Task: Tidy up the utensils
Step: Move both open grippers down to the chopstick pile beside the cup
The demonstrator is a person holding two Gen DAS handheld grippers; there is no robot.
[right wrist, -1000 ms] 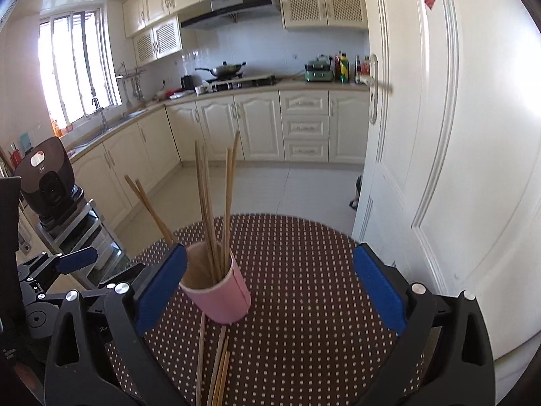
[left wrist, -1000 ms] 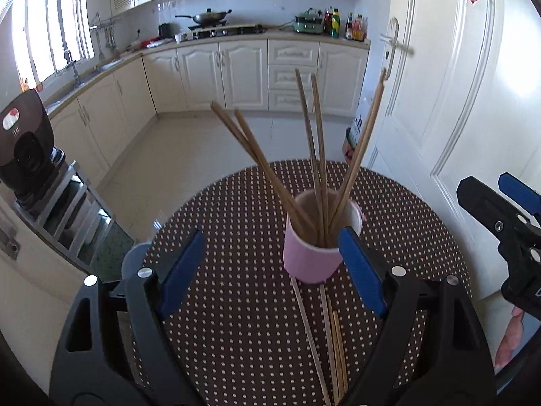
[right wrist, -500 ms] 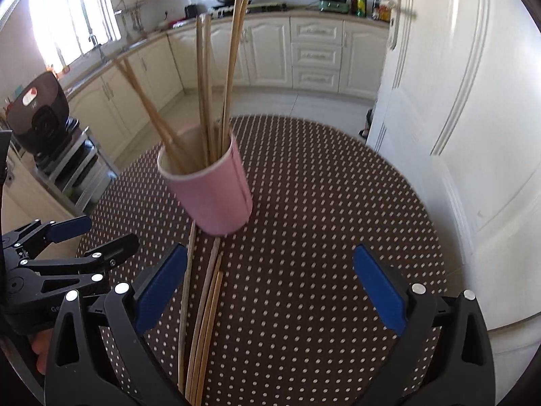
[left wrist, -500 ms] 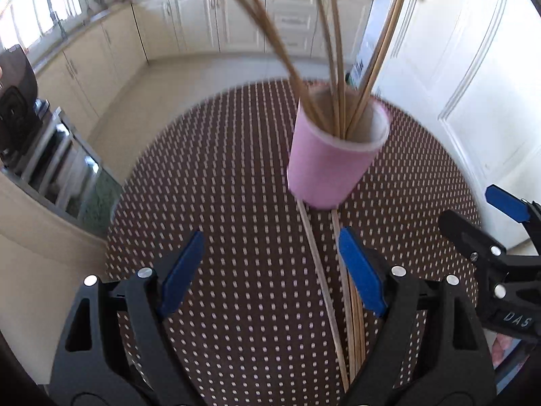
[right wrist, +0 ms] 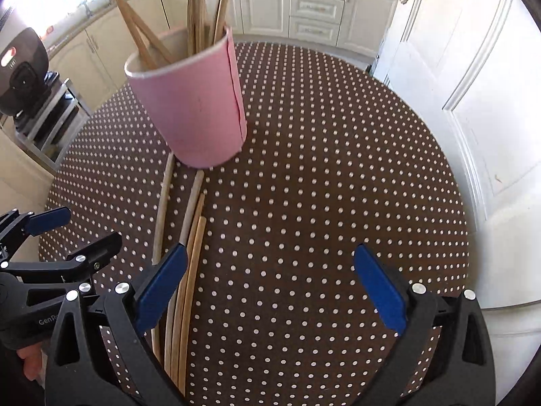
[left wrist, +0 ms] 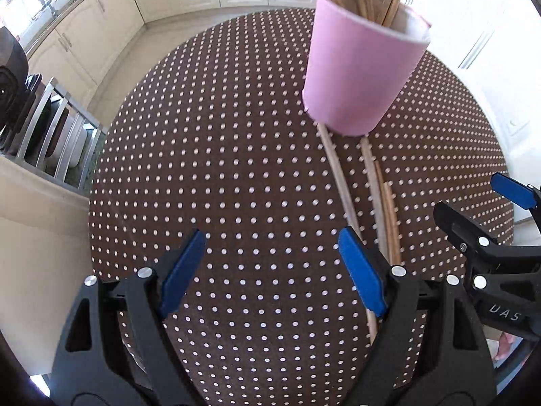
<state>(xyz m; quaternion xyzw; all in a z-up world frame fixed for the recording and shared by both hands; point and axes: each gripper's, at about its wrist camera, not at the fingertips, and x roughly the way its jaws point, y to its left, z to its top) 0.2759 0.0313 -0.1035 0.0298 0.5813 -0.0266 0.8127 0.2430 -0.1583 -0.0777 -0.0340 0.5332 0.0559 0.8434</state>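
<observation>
A pink cup (left wrist: 358,67) (right wrist: 199,101) stands upright on a round brown table with white dots (left wrist: 236,169) (right wrist: 321,169), with several wooden chopsticks standing in it. More loose chopsticks (left wrist: 382,209) (right wrist: 189,253) lie flat on the cloth, running from the cup's foot toward me. My left gripper (left wrist: 270,253) hangs open over bare cloth, its right pad just left of the loose chopsticks. My right gripper (right wrist: 270,270) is open too, its left pad over the loose chopsticks. Neither holds anything.
A white door (right wrist: 456,67) rises close behind the table on the right. A dish rack (left wrist: 44,125) with a black appliance (right wrist: 20,71) sits beyond the table's left edge. Cream kitchen cabinets (right wrist: 314,3) line the far wall.
Both grippers have sunk toward the table and tipped downward. The cup and loose chopsticks now look much larger and closer. Both jaws stayed open.
</observation>
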